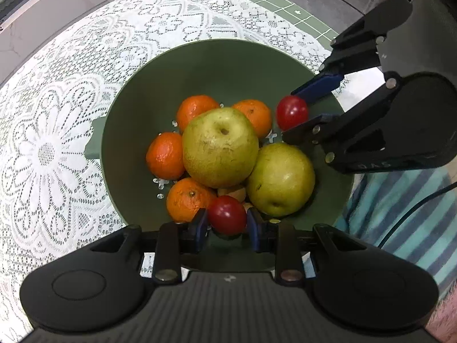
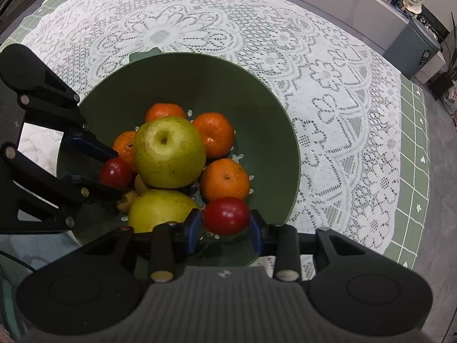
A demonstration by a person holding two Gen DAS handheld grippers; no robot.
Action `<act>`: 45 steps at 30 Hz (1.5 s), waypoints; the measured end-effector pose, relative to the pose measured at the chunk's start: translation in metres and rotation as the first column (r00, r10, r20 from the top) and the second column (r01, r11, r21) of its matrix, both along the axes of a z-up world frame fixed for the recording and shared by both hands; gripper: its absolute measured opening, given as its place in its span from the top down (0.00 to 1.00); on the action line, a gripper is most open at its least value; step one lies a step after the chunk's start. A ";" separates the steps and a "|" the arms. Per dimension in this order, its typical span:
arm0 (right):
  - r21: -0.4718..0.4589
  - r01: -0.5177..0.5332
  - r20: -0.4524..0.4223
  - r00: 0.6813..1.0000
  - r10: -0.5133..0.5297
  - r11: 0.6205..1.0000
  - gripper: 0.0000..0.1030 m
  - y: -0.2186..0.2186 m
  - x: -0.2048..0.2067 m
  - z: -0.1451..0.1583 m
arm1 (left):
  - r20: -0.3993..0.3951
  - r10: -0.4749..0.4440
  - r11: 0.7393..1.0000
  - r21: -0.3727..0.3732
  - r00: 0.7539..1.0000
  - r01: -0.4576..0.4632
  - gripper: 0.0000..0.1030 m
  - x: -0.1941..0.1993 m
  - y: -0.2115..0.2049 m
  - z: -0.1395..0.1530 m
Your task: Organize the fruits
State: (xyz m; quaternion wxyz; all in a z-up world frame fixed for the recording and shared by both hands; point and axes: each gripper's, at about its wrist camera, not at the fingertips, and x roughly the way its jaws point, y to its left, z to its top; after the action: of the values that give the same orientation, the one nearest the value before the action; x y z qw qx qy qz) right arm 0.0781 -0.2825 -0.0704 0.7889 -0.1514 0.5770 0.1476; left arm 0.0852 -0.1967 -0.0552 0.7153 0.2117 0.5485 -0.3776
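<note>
A green bowl (image 1: pixel 217 65) on the lace cloth holds two yellow-green pears (image 1: pixel 220 147) (image 1: pixel 281 178) and several mandarins (image 1: pixel 165 155). My left gripper (image 1: pixel 227 224) is shut on a red tomato (image 1: pixel 227 214) over the bowl's near rim. My right gripper (image 1: pixel 295 114) is shut on a second red tomato (image 1: pixel 291 111) over the bowl's right side. In the right wrist view the right gripper (image 2: pixel 225 224) holds its tomato (image 2: pixel 225 214) above the bowl (image 2: pixel 200 77), and the left gripper (image 2: pixel 112 171) holds its tomato (image 2: pixel 115 173) beside the pears (image 2: pixel 170 151).
A white lace cloth (image 1: pixel 51 148) covers a green grid mat (image 2: pixel 411 143). A striped towel (image 1: pixel 400 205) lies right of the bowl. A small yellowish fruit piece (image 1: pixel 232 192) sits between the pears. A counter (image 2: pixel 371 8) stands behind.
</note>
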 end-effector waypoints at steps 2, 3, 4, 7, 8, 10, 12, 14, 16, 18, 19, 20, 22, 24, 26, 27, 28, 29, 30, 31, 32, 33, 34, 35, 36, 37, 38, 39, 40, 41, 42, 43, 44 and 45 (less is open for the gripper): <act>0.002 -0.003 -0.006 1.000 0.003 1.000 0.67 0.000 0.001 0.000 | 0.004 0.002 1.000 0.001 1.000 -0.002 0.67 0.000 0.000 0.000; 0.001 -0.005 -0.008 1.000 0.005 1.000 0.67 0.000 0.002 0.000 | 0.006 0.003 1.000 0.003 1.000 -0.003 0.67 0.000 0.000 0.000; 0.001 -0.007 -0.010 1.000 0.007 1.000 0.67 0.000 0.002 0.000 | 0.008 0.003 1.000 0.005 1.000 -0.003 0.67 -0.001 -0.001 0.000; -0.002 -0.014 -0.014 1.000 0.014 1.000 0.67 0.000 0.002 0.001 | 0.012 0.003 1.000 0.007 1.000 -0.003 0.67 -0.002 -0.001 0.000; -0.003 -0.017 -0.015 1.000 0.017 1.000 0.67 -0.001 0.002 0.001 | 0.012 0.003 1.000 0.008 1.000 -0.003 0.67 -0.001 -0.002 0.000; -0.005 -0.020 -0.016 1.000 0.020 1.000 0.67 0.000 0.001 0.001 | 0.014 0.002 1.000 0.010 1.000 -0.002 0.66 -0.002 -0.001 0.002; -0.005 -0.022 -0.017 1.000 0.022 1.000 0.67 -0.001 0.002 0.002 | 0.013 0.003 1.000 0.008 1.000 -0.003 0.62 -0.002 0.000 0.001; -0.003 -0.022 -0.016 1.000 0.022 1.000 0.67 -0.001 0.001 0.002 | 0.012 0.002 1.000 0.004 1.000 -0.002 0.61 -0.002 0.001 0.001; -0.001 -0.021 -0.017 1.000 0.021 1.000 0.67 -0.001 0.001 0.002 | 0.013 -0.001 1.000 -0.001 1.000 0.001 0.57 -0.002 0.002 0.001; 0.002 -0.019 -0.017 1.000 0.019 1.000 0.67 -0.001 0.001 0.002 | 0.015 -0.001 1.000 -0.007 1.000 0.001 0.51 -0.002 0.003 0.001; 0.006 -0.017 -0.018 1.000 0.017 1.000 0.66 -0.002 0.001 0.002 | 0.016 0.001 1.000 -0.011 1.000 0.000 0.49 -0.002 0.004 0.002; 0.009 -0.015 -0.018 1.000 0.015 1.000 0.66 -0.002 0.001 0.002 | 0.016 0.002 1.000 -0.015 1.000 -0.002 0.45 -0.002 0.004 0.003; 0.021 -0.007 -0.021 1.000 0.008 1.000 0.65 -0.004 0.000 0.003 | 0.021 0.006 1.000 -0.022 1.000 -0.005 0.42 -0.001 0.005 0.005; 0.036 0.006 -0.021 1.000 -0.006 0.999 0.62 -0.006 0.000 0.005 | 0.026 0.005 1.000 -0.029 1.000 -0.005 0.41 -0.001 0.007 0.007; 0.057 0.020 -0.018 1.000 -0.019 0.998 0.58 -0.008 0.000 0.009 | 0.028 0.006 0.999 -0.039 1.000 -0.005 0.41 -0.001 0.008 0.011; 0.064 0.023 -0.015 1.000 -0.022 0.998 0.57 -0.009 0.001 0.009 | 0.029 0.008 0.999 -0.043 1.000 -0.007 0.40 -0.002 0.009 0.013; 0.066 0.025 -0.011 1.000 -0.024 0.998 0.57 -0.009 0.001 0.011 | 0.030 0.011 0.999 -0.048 0.999 -0.009 0.40 -0.002 0.010 0.015; 0.065 0.026 -0.004 1.000 -0.026 0.998 0.57 -0.009 0.000 0.013 | 0.034 0.015 0.998 -0.056 0.999 -0.013 0.40 -0.002 0.011 0.017; 0.067 0.029 0.006 1.000 -0.030 0.997 0.57 -0.009 -0.001 0.017 | 0.040 0.020 0.998 -0.066 0.999 -0.017 0.40 -0.002 0.013 0.020; 0.072 0.033 0.016 0.999 -0.034 0.997 0.56 -0.009 -0.002 0.020 | 0.046 0.025 0.997 -0.078 0.999 -0.021 0.40 -0.002 0.015 0.023; 0.080 0.038 0.029 0.999 -0.040 0.996 0.52 -0.010 -0.003 0.023 | 0.052 0.032 0.995 -0.093 0.998 -0.027 0.40 -0.002 0.018 0.028; 0.086 0.046 0.048 0.998 -0.050 0.995 0.49 -0.010 -0.005 0.028 | 0.057 0.040 0.994 -0.108 0.998 -0.033 0.40 -0.002 0.021 0.032; 0.090 0.055 0.067 0.996 -0.061 0.994 0.44 -0.009 -0.006 0.033 | 0.066 0.050 0.991 -0.126 0.997 -0.041 0.40 -0.002 0.024 0.036; 0.094 0.064 0.088 0.994 -0.073 0.994 0.41 -0.009 -0.009 0.038 | 0.076 0.062 0.988 -0.144 0.995 -0.051 0.40 -0.003 0.028 0.041; 0.097 0.076 0.114 0.990 -0.087 0.992 0.40 -0.008 -0.012 0.044 | 0.086 0.076 0.986 -0.158 0.993 -0.061 0.40 -0.002 0.032 0.046; 0.100 0.086 0.139 0.985 -0.100 0.991 0.37 -0.007 -0.015 0.050 | 0.099 0.092 0.982 -0.173 0.991 -0.074 0.40 -0.002 0.036 0.051; 0.104 0.097 0.167 0.979 -0.113 0.990 0.35 -0.005 -0.019 0.056 | 0.118 0.111 0.978 -0.191 0.987 -0.088 0.40 -0.002 0.041 0.058; 0.115 0.108 0.198 0.972 -0.129 0.988 0.34 -0.003 -0.023 0.063 | 0.139 0.131 0.973 -0.209 0.982 -0.101 0.40 -0.003 0.046 0.065; 0.130 0.118 0.224 0.964 -0.145 0.984 0.31 -0.002 -0.027 0.069 | 0.162 0.149 0.967 -0.229 0.975 -0.110 0.40 -0.003 0.051 0.071; 0.151 0.135 0.252 0.953 -0.170 0.979 0.26 -0.001 -0.031 0.076 | 0.193 0.166 0.962 -0.249 0.967 -0.115 0.39 -0.005 0.056 0.079; 0.176 0.157 0.283 0.938 -0.203 0.972 0.24 -0.001 -0.037 0.082 | 0.224 0.188 0.955 -0.267 0.956 -0.125 0.33 -0.006 0.061 0.086; 0.200 0.184 0.314 0.919 -0.240 0.963 0.18 0.000 -0.042 0.088 | 0.261 0.220 0.947 -0.287 0.940 -0.142 0.30 -0.009 0.067 0.093; 0.221 0.212 0.344 0.897 -0.279 0.952 0.16 0.001 -0.048 0.094 | 0.296 0.253 0.939 -0.304 0.921 -0.160 0.27 -0.011 0.072 0.098; 0.246 0.241 0.373 0.870 -0.322 0.939 0.16 0.003 -0.055 0.099 | 0.326 0.289 0.929 -0.321 0.900 -0.182 0.26 -0.011 0.077 0.103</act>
State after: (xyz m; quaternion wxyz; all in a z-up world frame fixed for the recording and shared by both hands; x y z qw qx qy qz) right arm 0.0231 -0.2798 0.0285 0.9155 -0.0160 0.3988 0.0507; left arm 0.0743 -0.1193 0.0482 0.8687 0.1055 0.3668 -0.3156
